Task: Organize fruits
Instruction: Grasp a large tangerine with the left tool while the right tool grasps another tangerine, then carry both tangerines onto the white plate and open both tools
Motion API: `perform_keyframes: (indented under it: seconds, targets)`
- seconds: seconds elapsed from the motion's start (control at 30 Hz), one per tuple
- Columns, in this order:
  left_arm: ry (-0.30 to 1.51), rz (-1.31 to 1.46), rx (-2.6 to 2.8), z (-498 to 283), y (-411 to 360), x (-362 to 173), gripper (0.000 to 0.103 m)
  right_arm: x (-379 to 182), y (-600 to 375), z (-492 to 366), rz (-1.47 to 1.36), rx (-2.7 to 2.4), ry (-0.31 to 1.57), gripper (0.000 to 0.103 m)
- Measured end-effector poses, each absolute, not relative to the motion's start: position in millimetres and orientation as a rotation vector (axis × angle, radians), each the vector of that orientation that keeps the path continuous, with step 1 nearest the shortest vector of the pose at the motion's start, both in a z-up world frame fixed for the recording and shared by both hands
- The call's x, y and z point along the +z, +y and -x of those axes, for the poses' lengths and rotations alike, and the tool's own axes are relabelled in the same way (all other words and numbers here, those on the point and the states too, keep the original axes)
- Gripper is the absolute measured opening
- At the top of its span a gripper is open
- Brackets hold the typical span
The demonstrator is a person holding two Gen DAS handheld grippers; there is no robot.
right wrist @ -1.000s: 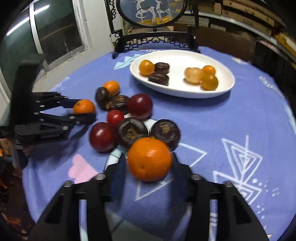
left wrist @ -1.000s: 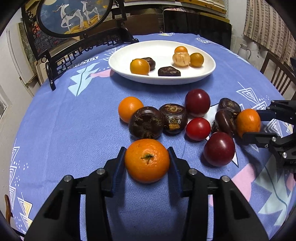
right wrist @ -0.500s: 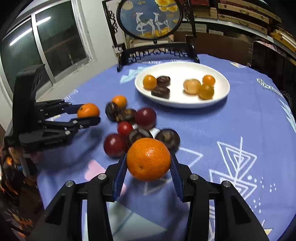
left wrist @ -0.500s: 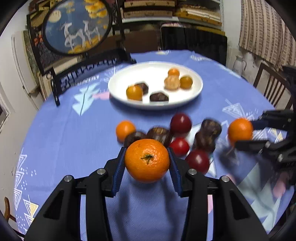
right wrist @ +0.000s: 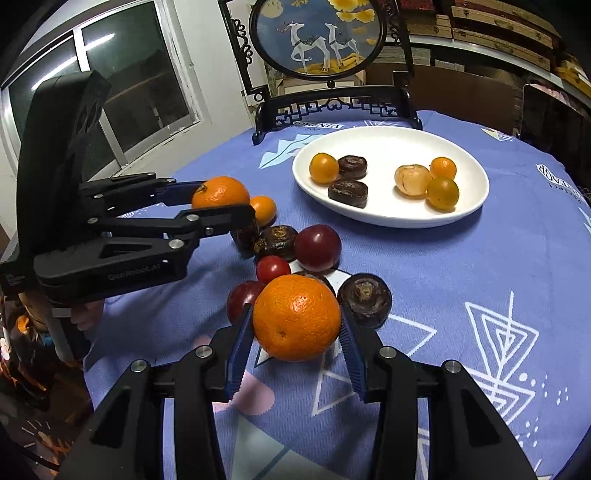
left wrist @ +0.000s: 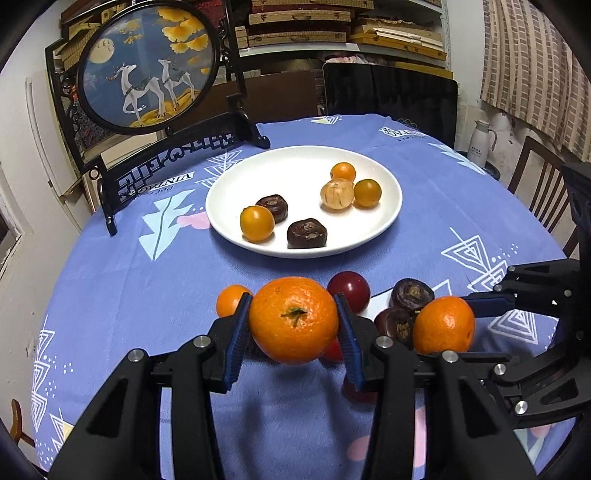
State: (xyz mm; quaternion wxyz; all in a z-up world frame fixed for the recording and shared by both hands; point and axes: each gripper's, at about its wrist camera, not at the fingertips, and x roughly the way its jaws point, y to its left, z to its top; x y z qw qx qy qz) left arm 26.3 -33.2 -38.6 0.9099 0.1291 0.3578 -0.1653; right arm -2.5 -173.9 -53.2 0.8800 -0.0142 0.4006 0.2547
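A: What's the setting?

B: A round table under a blue patterned cloth [left wrist: 122, 280], with shelves of flat boxes [left wrist: 347, 26] behind it, a window [right wrist: 122, 92] at one side, and a round deer picture in a dark carved stand [left wrist: 147, 66] at the far edge. A wooden chair [left wrist: 543, 192] sits off to the right.

A: And on the cloth?

B: A white oval plate [left wrist: 388, 206] holding small yellow-orange fruits, two dark brown ones and a pale peeled one. Nearer, loose fruit lies in a cluster: dark red plums, dark brown fruits, a small tangerine [left wrist: 228, 300] and a red tomato [right wrist: 273, 268].

A: The grippers?

B: The left gripper [left wrist: 293, 325] is clamped on a stem-up orange [left wrist: 293, 319], lifted clear of the cloth, its shadow below. The right gripper [right wrist: 297, 328] is likewise closed on a second orange [right wrist: 296, 317], held above the cluster. Both oranges are short of the plate.
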Motion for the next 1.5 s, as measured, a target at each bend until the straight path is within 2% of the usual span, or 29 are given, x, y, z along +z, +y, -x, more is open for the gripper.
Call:
perform_keyframes:
  seconds: [0.6, 0.9, 1.17, 1.5]
  targets:
    - [0.760, -0.283, -0.342, -49.4, -42.7, -42.7, 0.043, -59.3, -174.2, -12.8, 0.025, 0.569, 0.861, 0.046]
    - [0.722, -0.244, -0.309, -80.8, -36.0, -13.4, 0.043, -33.4, -181.8, -29.2, 0.048, 0.541, 0.809, 0.046]
    - [0.709, -0.211, -0.276, -129.1, -49.1, 4.8, 0.043, 8.3, -208.9, -86.3, -0.033, 0.430, 0.708, 0.046]
    - [0.804, -0.196, -0.201, -194.0, -67.9, -23.4, 0.044, -13.9, -215.3, -172.9, -0.118, 0.334, 0.765, 0.046]
